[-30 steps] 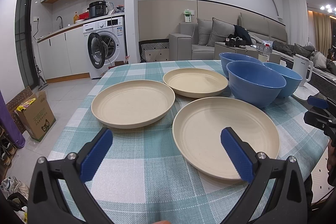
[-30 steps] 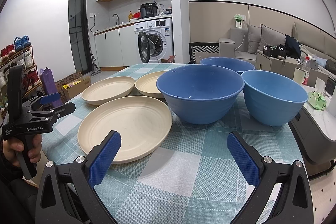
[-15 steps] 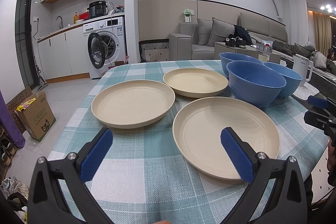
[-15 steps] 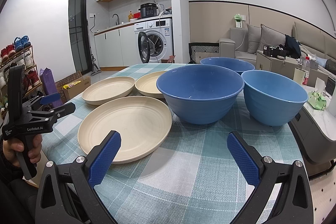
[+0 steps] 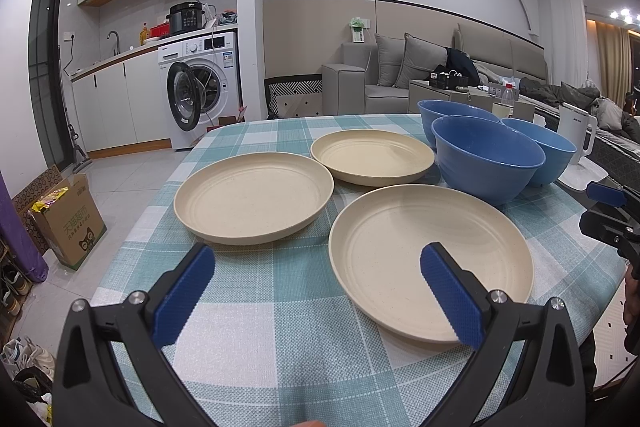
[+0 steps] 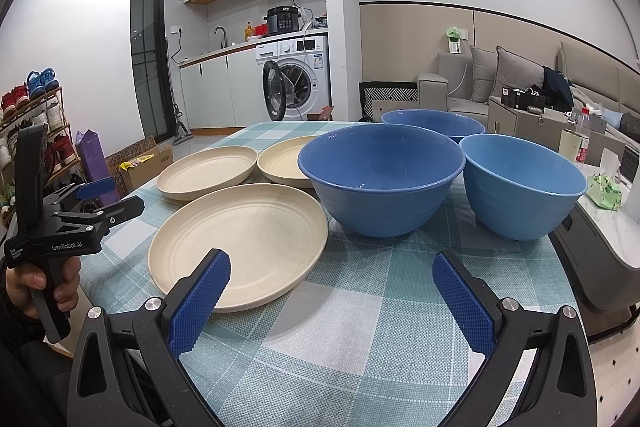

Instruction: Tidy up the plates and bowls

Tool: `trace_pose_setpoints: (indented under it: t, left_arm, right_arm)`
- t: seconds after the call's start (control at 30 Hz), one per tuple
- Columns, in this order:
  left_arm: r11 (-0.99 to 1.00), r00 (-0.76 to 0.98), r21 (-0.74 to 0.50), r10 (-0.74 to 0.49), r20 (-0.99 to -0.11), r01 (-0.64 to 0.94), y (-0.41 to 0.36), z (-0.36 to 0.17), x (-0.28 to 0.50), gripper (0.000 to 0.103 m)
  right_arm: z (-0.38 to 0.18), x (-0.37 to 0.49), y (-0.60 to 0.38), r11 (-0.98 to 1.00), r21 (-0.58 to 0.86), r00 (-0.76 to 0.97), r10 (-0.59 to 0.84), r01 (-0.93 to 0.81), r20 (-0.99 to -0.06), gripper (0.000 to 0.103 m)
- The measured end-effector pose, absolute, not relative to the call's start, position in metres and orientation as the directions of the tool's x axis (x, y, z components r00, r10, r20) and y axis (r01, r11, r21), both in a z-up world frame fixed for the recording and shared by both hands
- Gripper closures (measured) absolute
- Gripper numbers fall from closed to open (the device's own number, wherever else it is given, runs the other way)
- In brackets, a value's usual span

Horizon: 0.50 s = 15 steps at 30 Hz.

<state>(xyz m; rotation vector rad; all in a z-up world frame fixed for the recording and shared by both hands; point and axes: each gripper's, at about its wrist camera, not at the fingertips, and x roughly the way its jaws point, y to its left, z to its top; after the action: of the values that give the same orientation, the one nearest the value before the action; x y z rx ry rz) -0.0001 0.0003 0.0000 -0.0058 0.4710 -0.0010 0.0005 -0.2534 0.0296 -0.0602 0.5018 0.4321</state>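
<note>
Three cream plates lie on the checked tablecloth: a near plate, a left plate and a far plate. Three blue bowls stand to their right: a big near bowl, a lighter bowl and a far bowl. My left gripper is open and empty above the near edge, its right finger over the near plate. My right gripper is open and empty in front of the big bowl.
The tablecloth covers the table to its near edge. A white kettle stands past the bowls. A cardboard box sits on the floor to the left. A green tissue pack lies on a side table at right.
</note>
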Motion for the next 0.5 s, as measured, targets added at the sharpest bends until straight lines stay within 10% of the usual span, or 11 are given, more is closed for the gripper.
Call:
trace_pose_setpoints:
  t: [0.5]
  left_arm:
    - [1.0,0.891,-0.005,-0.002,-0.455,0.0,0.0002,0.0,-0.0001,0.0]
  right_arm:
    - [0.0298,0.0004,-0.2533,0.908,0.049,0.789,0.386,-0.415,-0.477,0.0]
